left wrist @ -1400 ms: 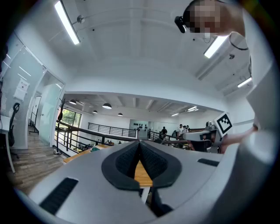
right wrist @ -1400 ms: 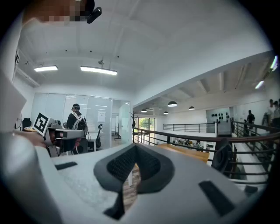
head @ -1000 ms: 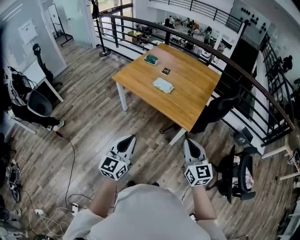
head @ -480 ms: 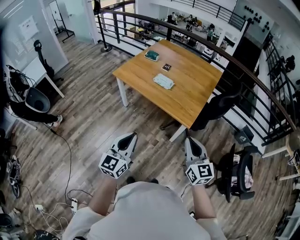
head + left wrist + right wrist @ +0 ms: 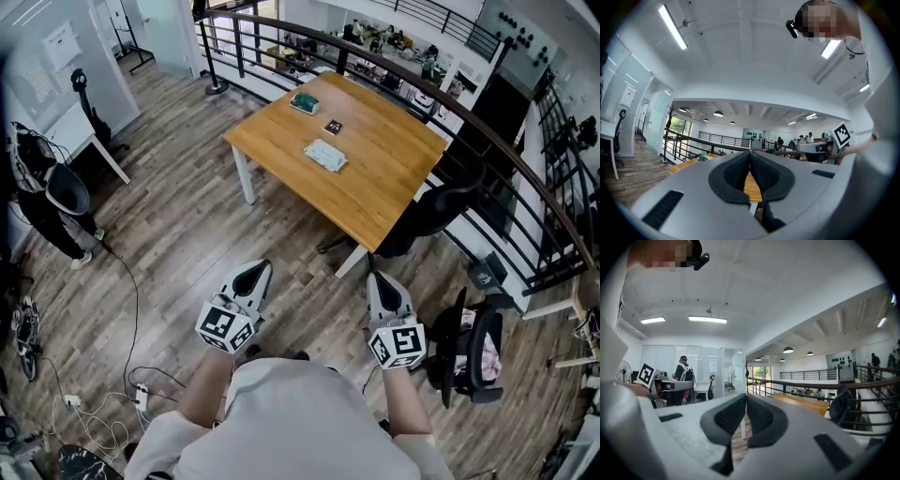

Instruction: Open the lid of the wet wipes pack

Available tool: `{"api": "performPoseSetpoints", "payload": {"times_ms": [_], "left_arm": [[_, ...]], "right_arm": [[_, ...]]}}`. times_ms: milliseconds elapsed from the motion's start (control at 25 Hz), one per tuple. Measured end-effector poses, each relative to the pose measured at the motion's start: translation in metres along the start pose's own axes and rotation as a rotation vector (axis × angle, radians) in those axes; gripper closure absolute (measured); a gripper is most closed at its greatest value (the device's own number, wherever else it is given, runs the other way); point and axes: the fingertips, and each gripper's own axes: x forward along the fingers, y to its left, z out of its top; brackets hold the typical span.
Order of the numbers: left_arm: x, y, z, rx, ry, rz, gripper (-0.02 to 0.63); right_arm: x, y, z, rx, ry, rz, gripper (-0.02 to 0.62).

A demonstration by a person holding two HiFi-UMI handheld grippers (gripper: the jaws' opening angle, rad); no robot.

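We are walking nearer the surface, left claw and right claw both clenched on nothing, with what is probably the wipes pack lying out of reach ahead.

A grey-brown plank floor fills the head view, with a wooden table on white legs at 12 o'clock, a black railing curving behind it from 11 to 3 o'clock, a black office chair at 4 o'clock, and long ceiling lamps lit overhead.
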Motion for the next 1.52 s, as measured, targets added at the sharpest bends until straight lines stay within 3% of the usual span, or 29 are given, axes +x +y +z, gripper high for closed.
{"api": "performPoseSetpoints", "payload": {"times_ms": [240, 760, 1040, 1520], "left_arm": [[0.003, -0.013, -0.004, -0.020, -0.010, 0.014, 0.502], [0.024, -0.005, -0.019, -0.026, 0.015, 0.021, 0.503], [0.061, 0.036, -0.025, -0.027, 0.032, 0.000, 0.506], [0.151, 0.154, -0.020, -0.010, 0.081, -0.094, 0.509]], "right_arm": [[-0.007, -0.010, -0.003, 0.005, -0.005, 0.033, 0.504], [0.017, -0.027, -0.012, 0.014, 0.013, 0.043, 0.489], [0.067, -0.038, -0.016, 0.005, 0.038, 0.027, 0.489], [0.203, -0.054, -0.009, 0.025, 0.073, -0.049, 0.489]]}}
